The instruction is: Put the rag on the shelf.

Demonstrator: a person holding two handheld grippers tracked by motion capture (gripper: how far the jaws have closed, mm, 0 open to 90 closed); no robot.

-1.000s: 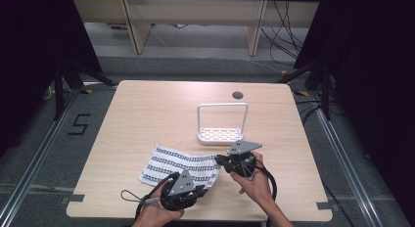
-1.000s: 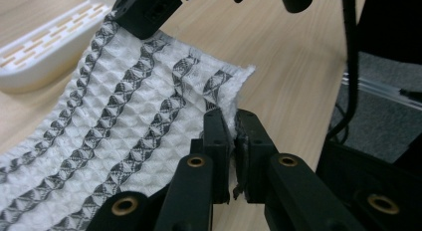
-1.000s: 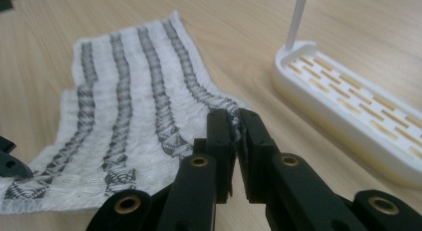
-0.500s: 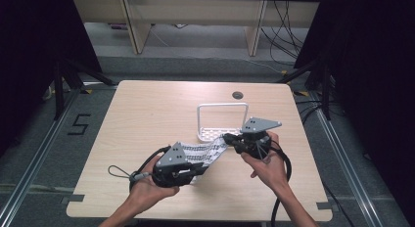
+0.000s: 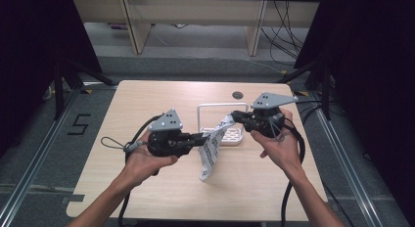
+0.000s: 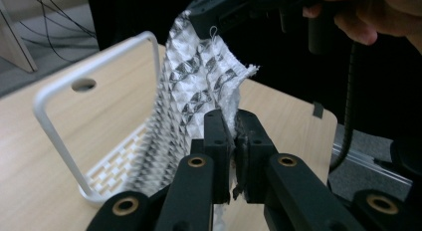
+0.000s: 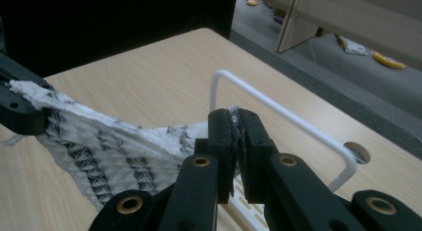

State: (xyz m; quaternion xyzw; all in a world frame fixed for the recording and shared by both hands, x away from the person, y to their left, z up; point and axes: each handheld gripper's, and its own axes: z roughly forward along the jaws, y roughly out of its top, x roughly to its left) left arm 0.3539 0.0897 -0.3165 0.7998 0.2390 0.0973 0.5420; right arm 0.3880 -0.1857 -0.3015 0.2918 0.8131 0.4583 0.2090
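Observation:
A white cloth with a black pattern [image 5: 213, 146] hangs in the air over the table, held at two corners. My left gripper [image 5: 201, 137] is shut on its left corner, and the cloth [image 6: 199, 86] runs up from those jaws. My right gripper [image 5: 234, 116] is shut on the other corner, higher and farther back, with the cloth [image 7: 109, 146] stretching away to the left. The cloth's free end droops toward the tabletop. Behind it stands a white rack [image 5: 217, 107] with a tall wire handle, its handle [image 7: 278, 111] rising just past my right jaws.
The wooden table [image 5: 147, 104] has a round cable hole [image 5: 238, 95] near its far edge. The rack's slotted base [image 6: 112, 169] lies just beyond the cloth. Cables trail from both grippers. Dark frames and a floor mark stand around the table.
Both grippers have lifted the cloth off the table, where it lay flat, and moved up and toward the rack. The cloth now hangs between them.

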